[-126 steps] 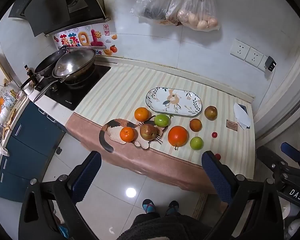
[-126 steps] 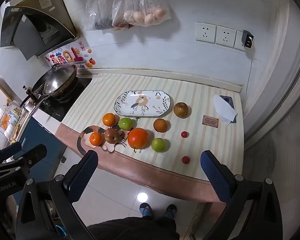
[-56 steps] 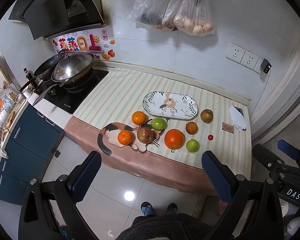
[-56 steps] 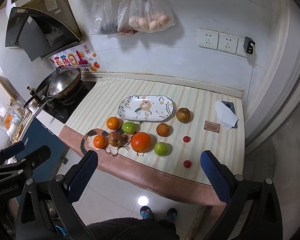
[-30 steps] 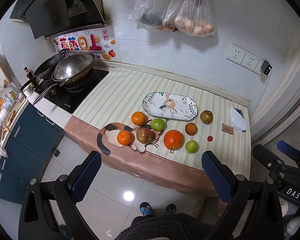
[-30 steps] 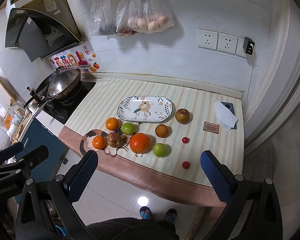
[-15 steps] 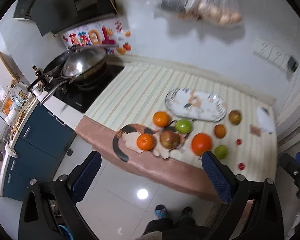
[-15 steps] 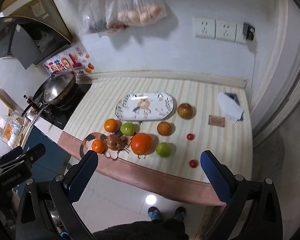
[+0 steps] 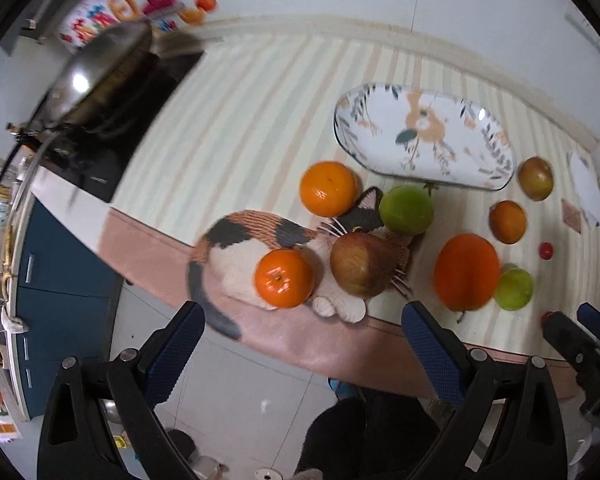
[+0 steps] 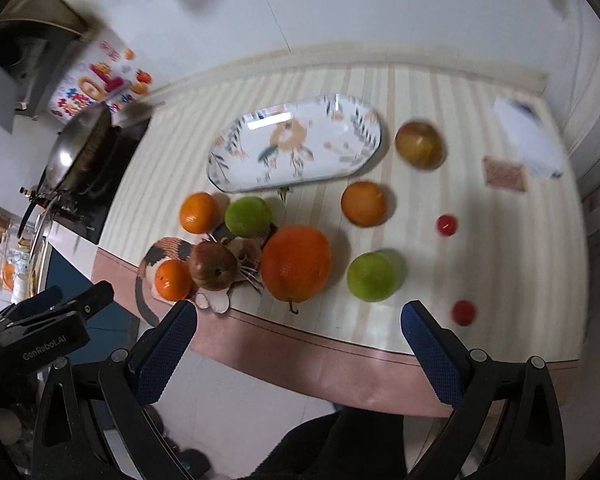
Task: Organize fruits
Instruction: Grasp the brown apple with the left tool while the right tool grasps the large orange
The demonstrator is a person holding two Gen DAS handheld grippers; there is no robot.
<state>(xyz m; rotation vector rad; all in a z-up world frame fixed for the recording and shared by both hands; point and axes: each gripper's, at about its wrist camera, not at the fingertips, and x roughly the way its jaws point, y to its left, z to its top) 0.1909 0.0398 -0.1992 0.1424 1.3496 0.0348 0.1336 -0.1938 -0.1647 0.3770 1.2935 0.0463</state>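
Several fruits lie on the striped counter in front of an empty oval floral plate (image 9: 424, 136) (image 10: 296, 144). A small orange (image 9: 285, 279) and a reddish apple (image 9: 360, 264) sit on a cat-shaped mat (image 9: 252, 248). Behind them are another orange (image 9: 328, 189) and a green fruit (image 9: 406, 209). To the right lie a big orange fruit (image 10: 296, 264), a green fruit (image 10: 374, 276), a small orange (image 10: 364, 204), a brownish apple (image 10: 420, 144) and two tiny red fruits (image 10: 447, 225). My left gripper (image 9: 304, 344) and right gripper (image 10: 298, 340) hang open before the counter edge, holding nothing.
A wok with a lid (image 9: 96, 76) sits on a black hob at the left. A white paper (image 10: 528, 140) and a small brown card (image 10: 504, 174) lie at the counter's right end. Blue cabinets (image 9: 56, 264) stand below left. The tiled wall (image 10: 380, 8) backs the counter.
Both grippers have dropped quickly toward the counter; the fruits now fill much more of each view, with motion blur. No fruit has moved, and both grippers stay open.
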